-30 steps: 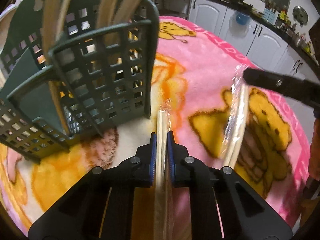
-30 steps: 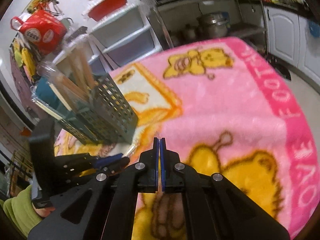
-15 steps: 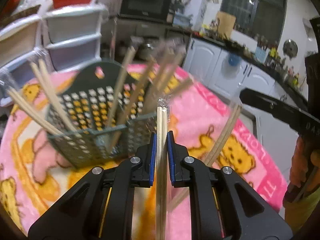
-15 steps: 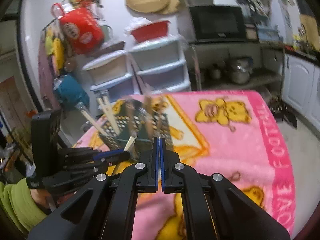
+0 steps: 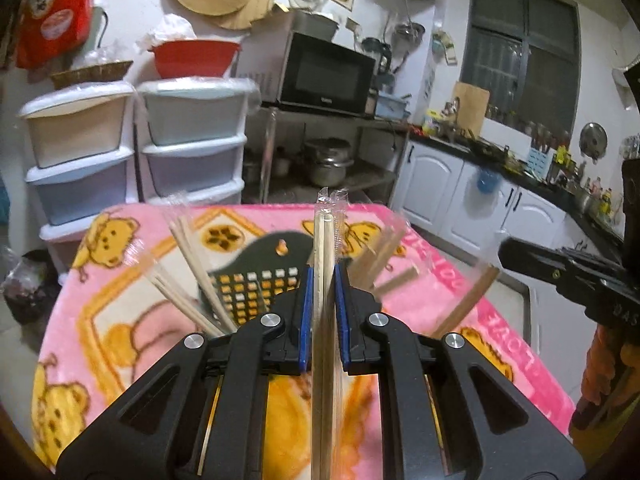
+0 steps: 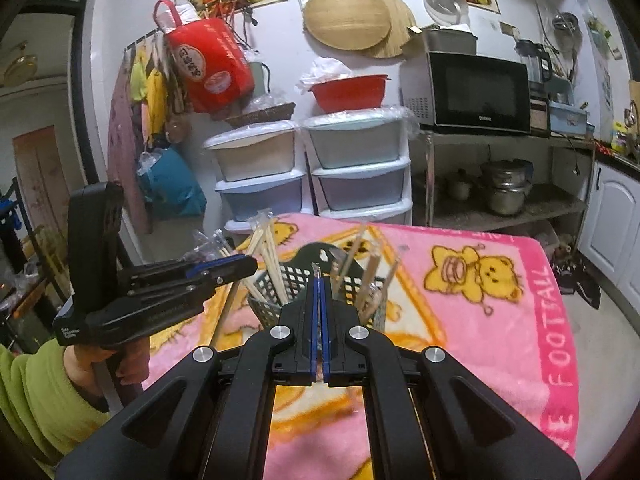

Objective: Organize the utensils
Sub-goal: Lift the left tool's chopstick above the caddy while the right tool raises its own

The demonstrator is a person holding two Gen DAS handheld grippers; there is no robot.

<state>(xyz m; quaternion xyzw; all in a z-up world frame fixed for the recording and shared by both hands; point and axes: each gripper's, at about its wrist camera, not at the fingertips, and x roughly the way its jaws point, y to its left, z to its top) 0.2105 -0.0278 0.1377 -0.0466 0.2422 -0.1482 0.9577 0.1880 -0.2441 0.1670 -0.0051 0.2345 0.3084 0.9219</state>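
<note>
A pink blanket (image 6: 496,312) printed with yellow bears is spread over the table. Behind it, two stacks of plastic drawers (image 6: 360,176) are set against the wall, topped by a red basin (image 6: 348,92). A black microwave (image 5: 326,74) is placed on a metal shelf, with steel pots (image 5: 328,160) stored beneath. Round woven items, possibly hats (image 6: 348,22), are hung above.

White-walled kitchen: microwave (image 6: 478,92), plastic drawers (image 6: 360,176), white cabinets (image 5: 436,188), dark window (image 5: 520,48).

Both claws lifted above the basket (image 5: 256,280), view tipped from blanket (image 6: 500,320) toward kitchen
</note>
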